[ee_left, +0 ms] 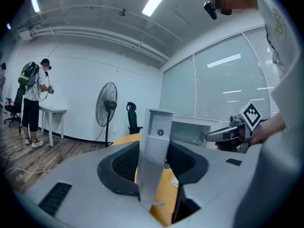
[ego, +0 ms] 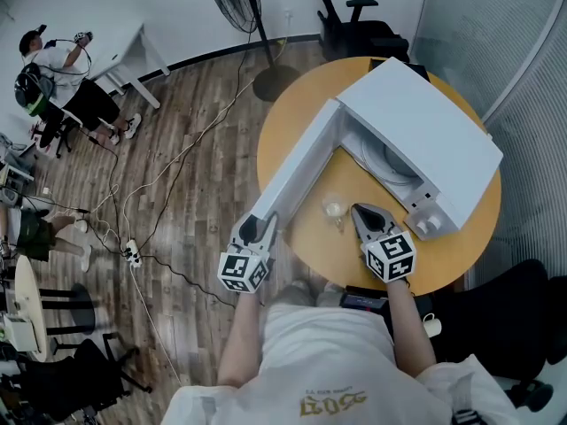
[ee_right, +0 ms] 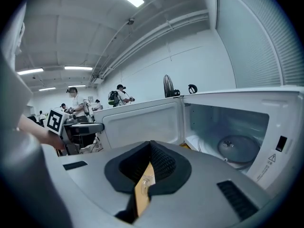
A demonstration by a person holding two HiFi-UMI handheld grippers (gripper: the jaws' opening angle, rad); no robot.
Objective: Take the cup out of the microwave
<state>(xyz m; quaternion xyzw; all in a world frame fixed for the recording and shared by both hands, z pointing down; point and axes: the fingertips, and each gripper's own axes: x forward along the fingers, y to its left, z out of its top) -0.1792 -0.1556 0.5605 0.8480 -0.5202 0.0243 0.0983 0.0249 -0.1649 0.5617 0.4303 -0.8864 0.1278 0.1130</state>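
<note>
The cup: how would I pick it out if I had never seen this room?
Find the round yellow table with the white microwave on it, its door swung open. On the tabletop in front of the open cavity, between the door and the right tongs, stands the cup. It is small and clear, while everything near it is white or grey.

No word or number reads clearly. The microwave [ee_right: 237, 122] carries a warning sticker [ee_right: 272, 158] on its front frame beside the opening: a triangle sign with lines of print under it, too small to read. The shirt [ego: 337, 370] bears yellow print [ego: 334, 405], seen upside down in the head view; its characters look like digits but cannot be made out. The marker cube [ego: 243, 271] on the left gripper [ego: 263, 221] and the second cube [ego: 392, 257] on the right gripper [ego: 360, 209] show black-and-white square code patterns, not letters.
</note>
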